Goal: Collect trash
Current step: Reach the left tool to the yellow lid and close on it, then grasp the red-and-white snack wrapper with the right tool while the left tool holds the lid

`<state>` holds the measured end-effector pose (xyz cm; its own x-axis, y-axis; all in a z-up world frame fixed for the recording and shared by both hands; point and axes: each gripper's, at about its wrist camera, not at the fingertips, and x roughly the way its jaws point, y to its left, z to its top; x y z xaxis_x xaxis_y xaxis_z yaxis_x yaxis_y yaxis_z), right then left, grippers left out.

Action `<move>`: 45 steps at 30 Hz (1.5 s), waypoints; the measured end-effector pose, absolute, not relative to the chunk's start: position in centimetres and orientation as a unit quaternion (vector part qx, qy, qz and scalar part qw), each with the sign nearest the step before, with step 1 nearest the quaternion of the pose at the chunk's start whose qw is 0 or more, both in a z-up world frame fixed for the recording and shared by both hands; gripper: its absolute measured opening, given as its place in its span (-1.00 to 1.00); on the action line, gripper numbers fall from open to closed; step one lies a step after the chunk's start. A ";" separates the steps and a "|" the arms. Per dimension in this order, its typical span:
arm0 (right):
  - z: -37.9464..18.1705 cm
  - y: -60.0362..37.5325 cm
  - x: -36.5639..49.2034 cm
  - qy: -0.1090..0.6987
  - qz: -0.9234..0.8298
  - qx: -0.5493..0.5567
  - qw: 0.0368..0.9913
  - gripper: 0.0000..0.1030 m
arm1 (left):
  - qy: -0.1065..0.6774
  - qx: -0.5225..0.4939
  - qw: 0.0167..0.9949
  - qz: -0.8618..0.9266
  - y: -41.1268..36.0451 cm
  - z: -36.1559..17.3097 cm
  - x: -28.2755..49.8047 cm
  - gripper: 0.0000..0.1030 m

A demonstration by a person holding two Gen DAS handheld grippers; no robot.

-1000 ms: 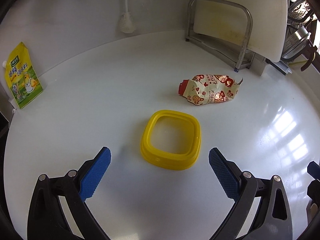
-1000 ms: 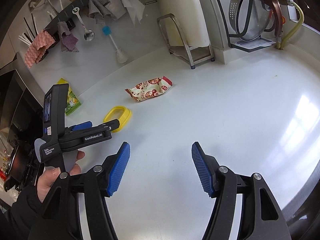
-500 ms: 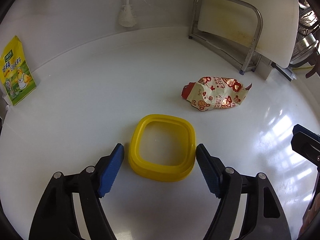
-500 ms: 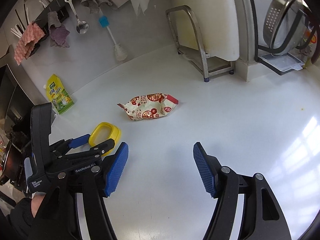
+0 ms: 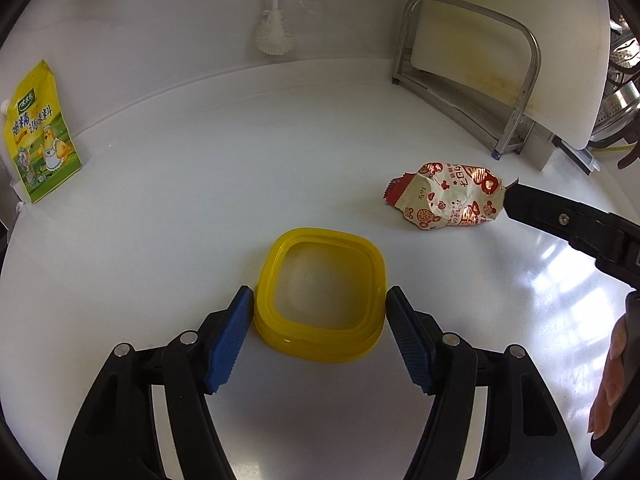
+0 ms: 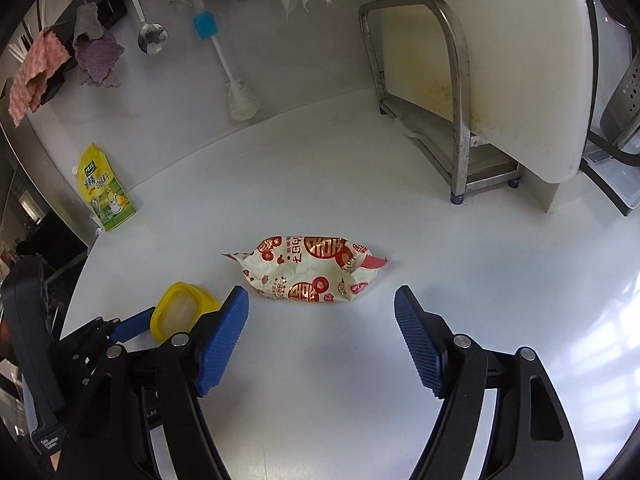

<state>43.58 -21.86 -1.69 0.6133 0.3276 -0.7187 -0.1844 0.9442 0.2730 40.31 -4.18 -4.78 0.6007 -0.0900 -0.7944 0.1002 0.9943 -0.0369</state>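
A shallow yellow plastic container [image 5: 320, 248] sits on the white counter [image 5: 160, 240]. My left gripper [image 5: 319, 296] is closing on it, and both blue pads [image 5: 228, 340] rest against its opposite sides. A crumpled red-and-white snack wrapper [image 6: 308, 268] lies just ahead of my right gripper [image 6: 321, 300], whose jaws are opening with only the wrapper's near edge between the fingertips. In the left wrist view the wrapper [image 5: 448, 196] lies to the right, with a black finger of the right gripper [image 5: 560, 220] next to it. The right wrist view shows the container [image 6: 182, 308] at lower left.
A yellow seasoning pouch [image 6: 106, 192] leans on the back wall at left. A white cutting board in a metal rack [image 6: 500, 80] stands at back right. A brush [image 6: 240, 100], a ladle [image 6: 150, 32] and cloths hang on the wall. A hand [image 5: 608, 380] shows at the right edge.
The left jaws have closed in from wide open onto the yellow container's sides. The right gripper has moved up to the snack wrapper while its jaws widened.
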 end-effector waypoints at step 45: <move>-3.2 -10.4 49.9 0.485 0.008 0.102 0.869 0.27 | 0.419 -0.002 0.908 0.004 6.4 -2.5 37.8 0.24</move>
<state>49.92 -10.42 -3.17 0.5301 0.1126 -0.8404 0.0858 0.9789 0.1852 37.76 6.35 -2.46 0.6485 0.0059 -0.7612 -0.0100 0.9999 -0.0008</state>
